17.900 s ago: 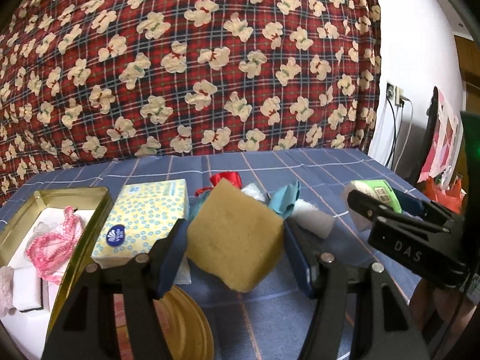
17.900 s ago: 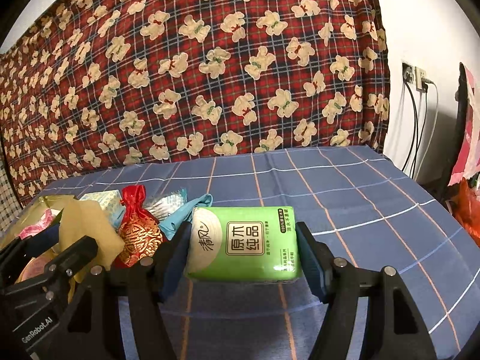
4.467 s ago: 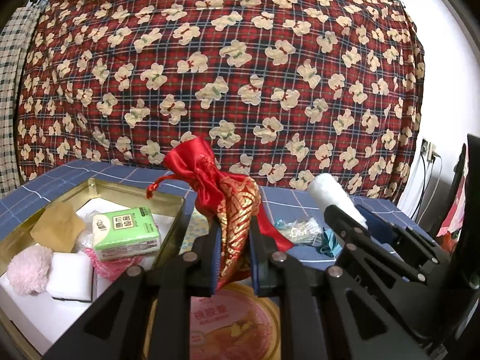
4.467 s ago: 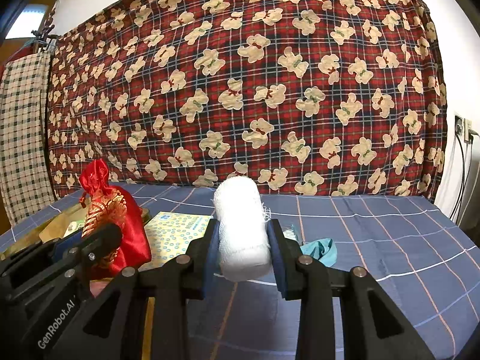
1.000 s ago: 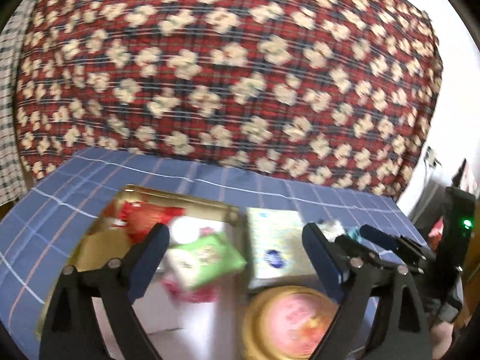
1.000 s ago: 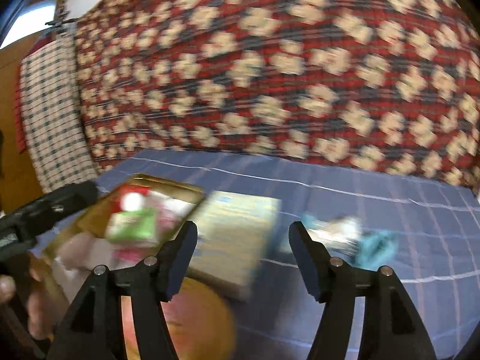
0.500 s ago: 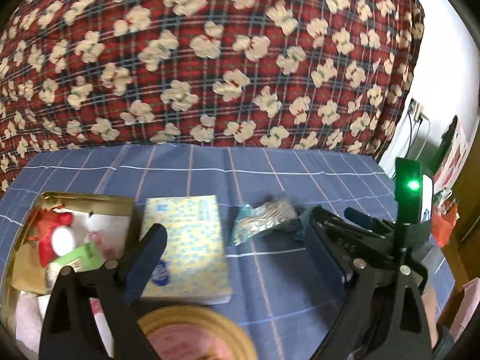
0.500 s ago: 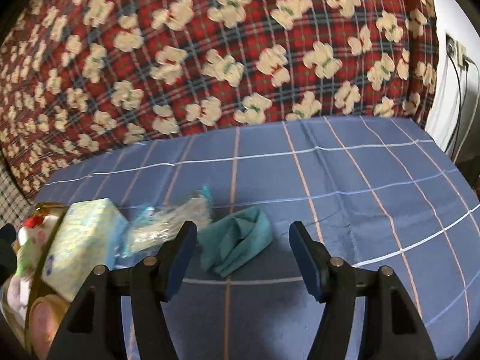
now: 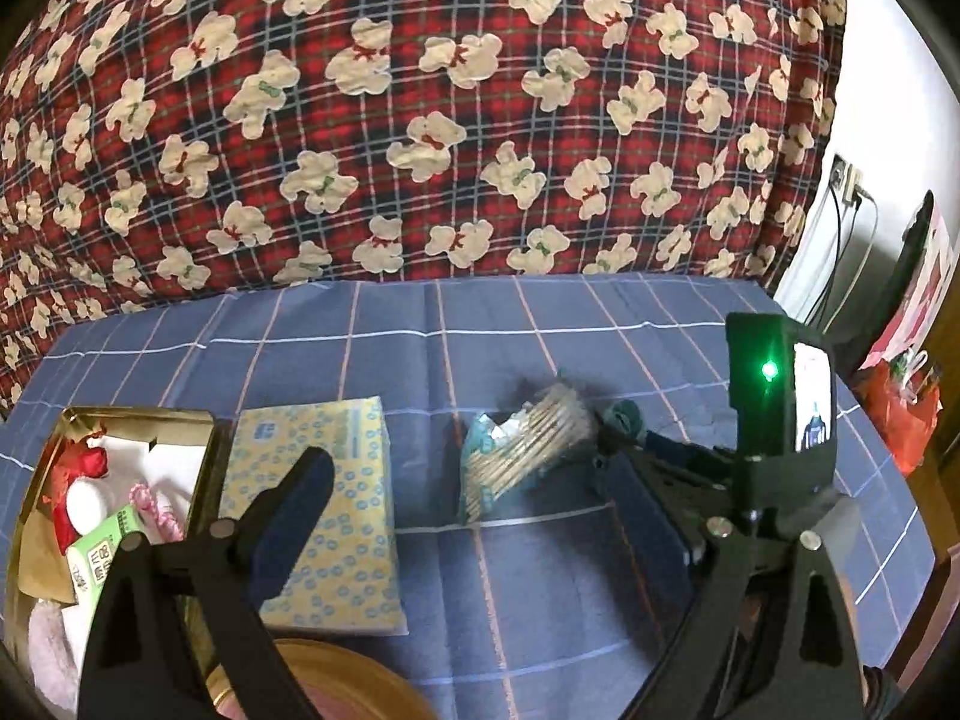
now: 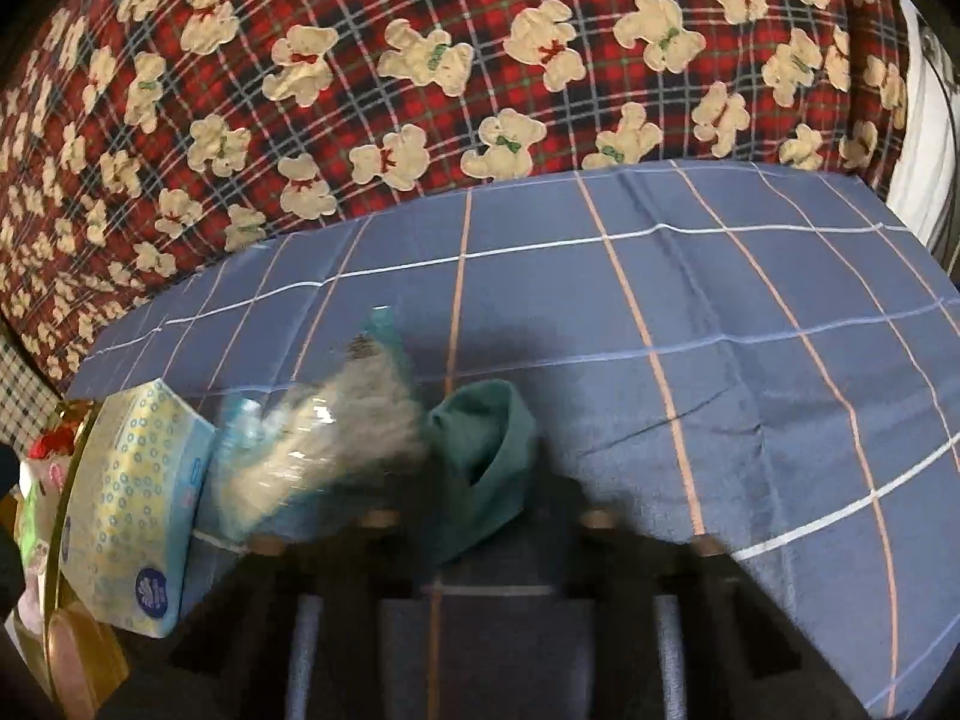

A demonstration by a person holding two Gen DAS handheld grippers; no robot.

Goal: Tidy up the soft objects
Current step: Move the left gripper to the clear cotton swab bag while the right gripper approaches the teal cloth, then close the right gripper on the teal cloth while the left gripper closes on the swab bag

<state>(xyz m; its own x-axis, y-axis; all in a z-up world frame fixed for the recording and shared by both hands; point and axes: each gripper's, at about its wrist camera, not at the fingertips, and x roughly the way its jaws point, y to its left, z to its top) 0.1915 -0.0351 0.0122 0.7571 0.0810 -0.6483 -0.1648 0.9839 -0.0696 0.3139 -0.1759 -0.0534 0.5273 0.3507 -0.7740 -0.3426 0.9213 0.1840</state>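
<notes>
Your left claw (image 9: 474, 516) hangs spread and empty, your right claw (image 10: 480, 516), blurred, appears spread over the teal cloth (image 10: 489, 456) on the table (image 10: 750, 312) beside the cotton-swab bag (image 9: 525, 450); next, pinch it for the gold tin (image 9: 138, 414).

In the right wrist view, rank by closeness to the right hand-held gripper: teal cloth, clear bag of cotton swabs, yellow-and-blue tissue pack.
1. Teal folded cloth: between the right hand-held gripper fingers.
2. Clear plastic bag of cotton swabs: just left of the cloth.
3. Yellow-and-blue patterned tissue pack: far left, beside the gold tin.
</notes>
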